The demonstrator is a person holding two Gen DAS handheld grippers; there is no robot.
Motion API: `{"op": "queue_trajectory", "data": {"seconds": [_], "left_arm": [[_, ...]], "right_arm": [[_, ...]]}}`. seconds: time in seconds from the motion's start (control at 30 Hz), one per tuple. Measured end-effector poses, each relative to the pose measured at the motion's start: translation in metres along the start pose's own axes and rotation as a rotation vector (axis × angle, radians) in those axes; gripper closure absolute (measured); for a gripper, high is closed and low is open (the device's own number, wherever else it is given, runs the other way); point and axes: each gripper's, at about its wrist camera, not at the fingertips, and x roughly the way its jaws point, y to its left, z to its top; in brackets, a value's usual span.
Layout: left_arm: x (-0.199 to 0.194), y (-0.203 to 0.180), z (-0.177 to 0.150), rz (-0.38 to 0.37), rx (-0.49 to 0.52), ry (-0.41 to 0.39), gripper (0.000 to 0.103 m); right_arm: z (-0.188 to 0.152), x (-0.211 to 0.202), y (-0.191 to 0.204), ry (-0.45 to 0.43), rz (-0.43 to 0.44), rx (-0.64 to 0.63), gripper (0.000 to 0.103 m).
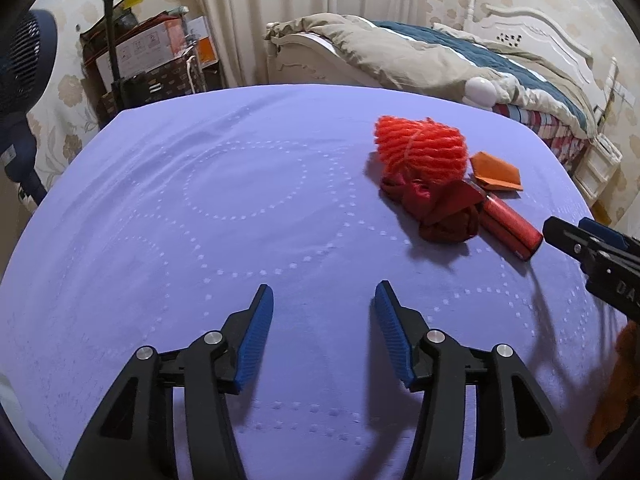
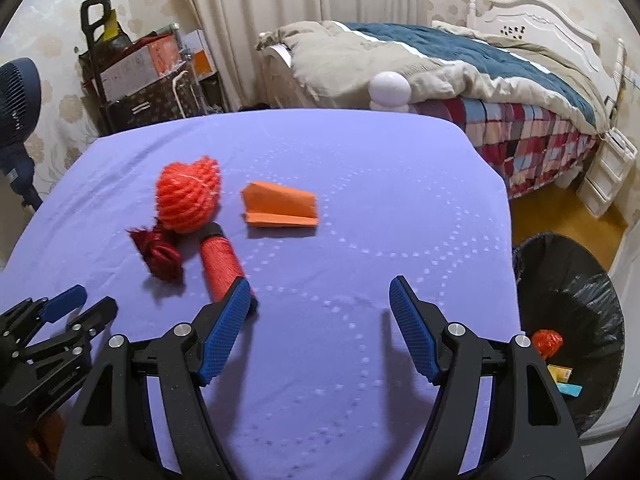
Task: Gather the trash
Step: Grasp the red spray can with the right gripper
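Hovering: both my tongs hang over the purple-clothed counter (image 2: pixel 360 168), neither touching any trash.
Left tongs (image 1: pixel 324 300): jaws apart, nothing between the pads, bare cloth beneath them.
Right tongs (image 2: pixel 320 296): jaws wide apart and empty; in the right wrist view the left pad's tip overlaps the near end of the red tube, but I cannot tell whether it touches.
Trash left: an orange-red mesh net (image 2: pixel 187 198), a dark red crumpled wrapper (image 2: pixel 159 256) just beside it, a red tube (image 2: pixel 221 266) touching or nearly touching the wrapper, and a folded orange paper (image 2: pixel 280 210) a little apart, toward the counter's middle.
Bin: a black-lined trash bin (image 2: pixel 576 280) stands on the floor off the counter's right edge; a red scrap and some yellow and blue bits already lie inside.
Step in hand: I judge this the approach to the next pickup, with part of the clearing done and four pieces to go.
Next move: the red tube lies nearest my right tongs, so I would bring the jaws across its width, close on it, then carry it over the counter's right edge to the bin.
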Motion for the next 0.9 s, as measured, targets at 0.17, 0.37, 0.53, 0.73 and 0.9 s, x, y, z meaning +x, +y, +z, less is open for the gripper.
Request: {"op": "queue_trajectory", "data": {"seconds": [0.17,0.37,0.53,0.73,0.9], "left_arm": [[0.000,0.009,-0.001,0.003,-0.018,0.001,0.044],[-0.001,0.014,-0.002,-0.006,-0.031,0.000,0.040],[-0.001,0.015,-0.002,-0.010,-0.029,-0.001,0.038],[-0.001,0.016,-0.002,-0.012,-0.028,-0.003,0.037],[-0.001,0.015,-0.002,-0.013,-0.024,-0.001,0.035]], "right_arm": [[0.006,0.001,0.021,-0.009,0.016,-0.053,0.034],[0.014,0.020,0.045,0.017,0.044,-0.107,0.054],[0.012,0.030,0.055,0.050,0.053,-0.128,0.073],[0.002,0.025,0.041,0.071,0.017,-0.083,0.080],[0.000,0.023,0.036,0.070,0.011,-0.070,0.063]]}}
